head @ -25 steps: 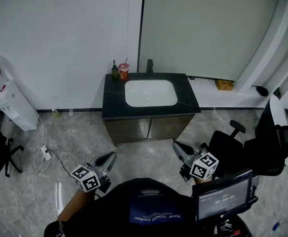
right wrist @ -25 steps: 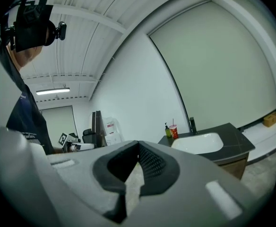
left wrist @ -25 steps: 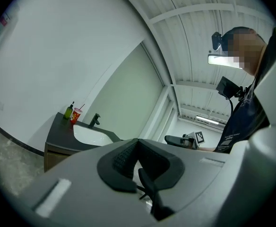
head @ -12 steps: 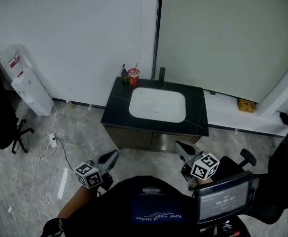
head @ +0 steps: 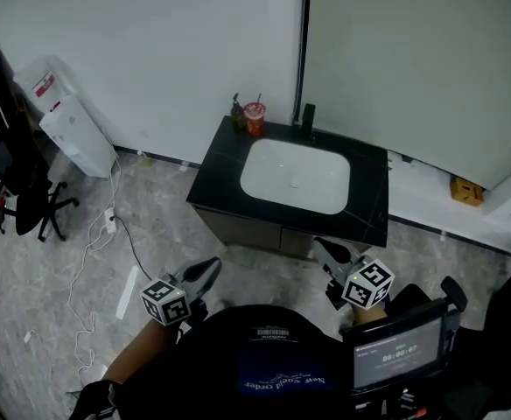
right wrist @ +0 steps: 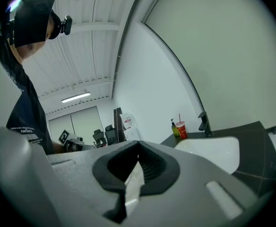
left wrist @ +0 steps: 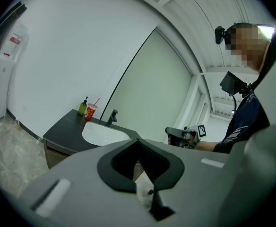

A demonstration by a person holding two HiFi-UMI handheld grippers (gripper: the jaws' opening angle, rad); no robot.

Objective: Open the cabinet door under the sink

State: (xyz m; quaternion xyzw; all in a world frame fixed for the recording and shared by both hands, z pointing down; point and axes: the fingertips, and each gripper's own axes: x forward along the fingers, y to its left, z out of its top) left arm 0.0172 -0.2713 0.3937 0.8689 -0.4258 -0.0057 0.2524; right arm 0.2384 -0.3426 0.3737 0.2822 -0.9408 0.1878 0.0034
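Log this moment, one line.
phase: pre-contact | left gripper: shut, empty | right gripper: shut, empty | cabinet door: closed, untouched

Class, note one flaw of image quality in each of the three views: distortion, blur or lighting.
Head view: dim, flat light, sink clear. Left gripper view: fisheye bends the wall seam; left gripper looks soft. Right gripper view: same fisheye, black rim, bright ceiling lamp.

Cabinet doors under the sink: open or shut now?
Shut. In the head view the cabinet doors sit flush under the black countertop, with nothing swung out.
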